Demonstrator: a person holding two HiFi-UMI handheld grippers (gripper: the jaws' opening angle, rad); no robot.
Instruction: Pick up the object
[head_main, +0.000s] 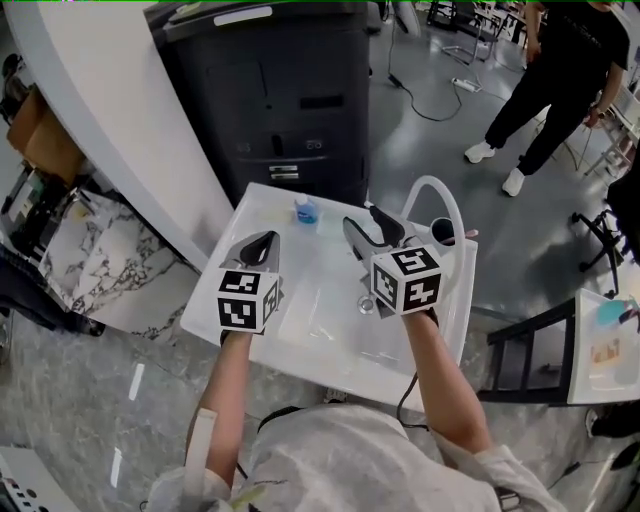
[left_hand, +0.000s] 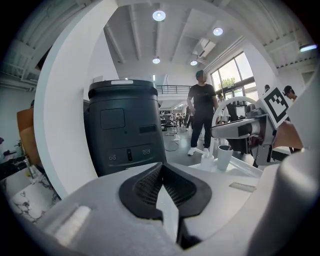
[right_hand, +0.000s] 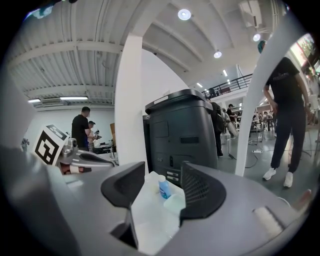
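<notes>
A small blue bottle (head_main: 305, 210) stands at the far edge of the white basin top (head_main: 250, 300). In the right gripper view the blue bottle (right_hand: 164, 187) shows ahead between the jaws, at a distance, beside a pale round thing (right_hand: 174, 202). My right gripper (head_main: 372, 228) hovers over the basin, open and holding nothing; its fingers (right_hand: 200, 192) stand well apart. My left gripper (head_main: 262, 246) hangs over the basin's left part, and its pads (left_hand: 150, 182) meet at the tip with nothing held. A dark-rimmed cup (head_main: 441, 232) stands by the white arched faucet (head_main: 432, 190).
A tall black machine (head_main: 280, 90) stands just behind the basin, with a white curved wall (head_main: 110, 120) to its left. A person (head_main: 560, 80) stands on the floor at the far right. Another white table (head_main: 605, 345) is at the right. A cable (head_main: 420, 105) lies on the floor.
</notes>
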